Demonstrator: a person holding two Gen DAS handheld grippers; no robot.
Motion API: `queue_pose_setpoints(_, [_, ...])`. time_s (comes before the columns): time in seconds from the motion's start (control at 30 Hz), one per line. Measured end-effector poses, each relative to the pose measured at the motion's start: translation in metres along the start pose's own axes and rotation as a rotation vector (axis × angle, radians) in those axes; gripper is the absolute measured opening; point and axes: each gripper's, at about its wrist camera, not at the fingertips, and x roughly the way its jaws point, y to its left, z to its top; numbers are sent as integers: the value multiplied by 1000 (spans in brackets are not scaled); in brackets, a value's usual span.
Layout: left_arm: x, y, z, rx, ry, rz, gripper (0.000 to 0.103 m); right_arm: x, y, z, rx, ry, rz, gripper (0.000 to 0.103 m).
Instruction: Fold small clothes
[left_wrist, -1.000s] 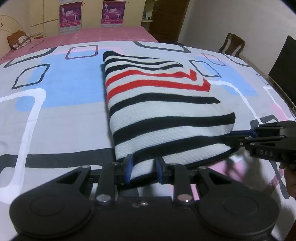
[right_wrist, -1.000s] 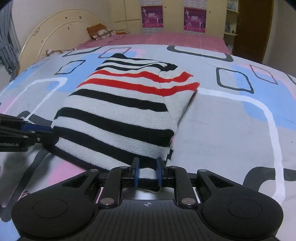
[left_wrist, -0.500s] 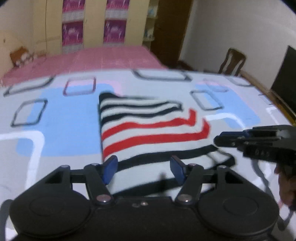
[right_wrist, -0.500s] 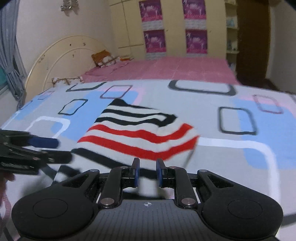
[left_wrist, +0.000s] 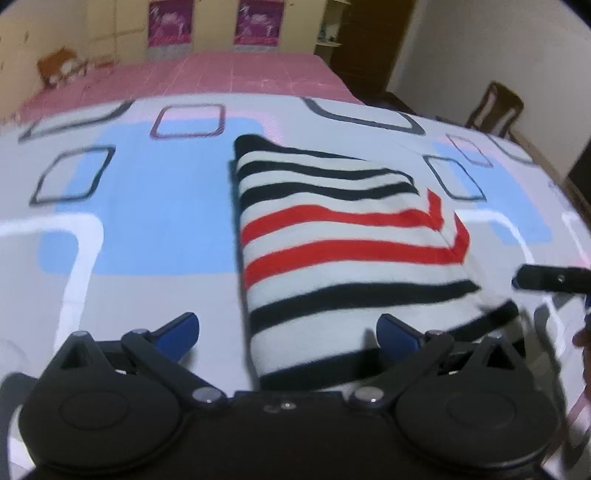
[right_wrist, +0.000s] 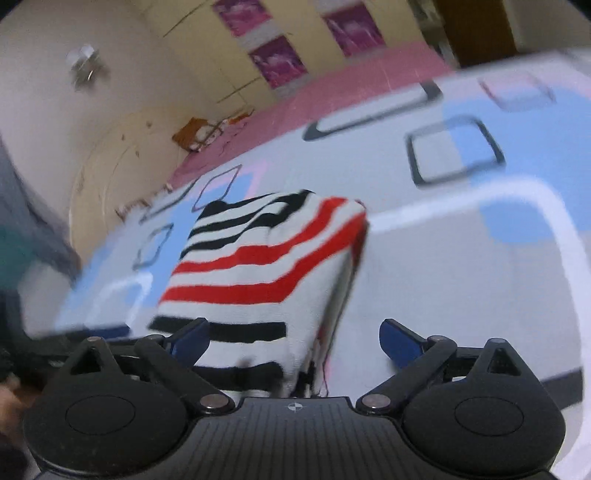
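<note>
A folded knit sweater (left_wrist: 351, 251) with white, black and red stripes lies flat on the patterned bed sheet (left_wrist: 147, 236). My left gripper (left_wrist: 288, 328) hovers over its near left corner. Its jaws are opening wide, and the blue pads (left_wrist: 183, 328) stand clear of the cloth. In the right wrist view, which is tilted and blurred, the sweater (right_wrist: 258, 266) lies just ahead. My right gripper (right_wrist: 295, 332) straddles the sweater's near right corner. Its jaws are opening too, and nothing is gripped. A black finger of the right gripper (left_wrist: 546, 278) shows at the left view's right edge.
A pink bedspread (left_wrist: 240, 74) covers the bed's far part, below a yellow wardrobe with purple posters (left_wrist: 255, 22). A wooden chair (left_wrist: 495, 110) stands past the bed's right side. A cream headboard (right_wrist: 110, 166) and a brown cushion (right_wrist: 195, 133) lie at the far left.
Both grippers were shut on the sweater's near edge. They have let go, opened wide and drawn back. The right wrist view has rolled, and the sweater now lies flat.
</note>
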Motion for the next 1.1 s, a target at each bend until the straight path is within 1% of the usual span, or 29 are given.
queue_pose_setpoints(0.07, [5, 14, 3, -78, 13, -66, 100, 4, -16, 6, 96, 20, 63, 87])
queue_pose_setpoints(0.1, [10, 19, 5, -115, 21, -102, 98, 8, -23, 9, 140, 40, 91, 86])
queue_pose_setpoints(0.13, [14, 25, 6, -154, 33, -138, 93, 14, -31, 11, 185, 64, 120, 83])
queue_pose_setpoints(0.17, [19, 29, 7, -176, 46, -159, 91, 18, -38, 12, 212, 76, 138, 79])
queue_pose_setpoints(0.27, [31, 32, 8, -195, 68, -208, 88, 39, -50, 13, 250, 132, 156, 78])
queue_pose_setpoints(0.33, [34, 32, 9, -192, 77, -228, 83, 44, -53, 16, 259, 129, 183, 78])
queue_pose_setpoints(0.4, [37, 29, 11, -177, 77, -226, 83, 48, -48, 19, 234, 132, 179, 75])
queue_pose_setpoints(0.47, [40, 28, 13, -171, 81, -230, 81, 54, -39, 25, 189, 138, 151, 67])
queue_pose_setpoints(0.6, [48, 24, 18, -171, 91, -228, 81, 67, -14, 30, 98, 145, 101, 66])
queue_pose_setpoints(0.7, [57, 25, 19, -196, 87, -251, 84, 74, 3, 25, 29, 140, 65, 66])
queue_pose_setpoints(0.73, [59, 25, 20, -204, 81, -253, 83, 76, 8, 24, 4, 135, 48, 58])
queue_pose_setpoints(0.77, [59, 23, 21, -199, 80, -246, 82, 76, 11, 21, -21, 135, 27, 54])
queue_pose_setpoints(0.87, [54, 8, 23, -108, 66, -201, 71, 77, 22, 14, -75, 132, -11, 46])
queue_pose_setpoints(0.9, [50, 4, 24, -85, 57, -189, 65, 77, 26, 11, -94, 127, -22, 44])
queue_pose_setpoints(0.93, [46, 0, 25, -60, 47, -176, 60, 76, 31, 9, -114, 119, -33, 40])
queue_pose_setpoints(0.97, [42, -4, 25, -36, 39, -164, 58, 73, 35, 8, -131, 110, -42, 37])
queue_pose_setpoints(1.03, [35, -9, 25, 4, 23, -150, 54, 68, 42, 6, -153, 93, -57, 36])
queue_pose_setpoints(1.1, [27, -12, 26, 34, 6, -152, 53, 61, 51, 3, -182, 74, -84, 35])
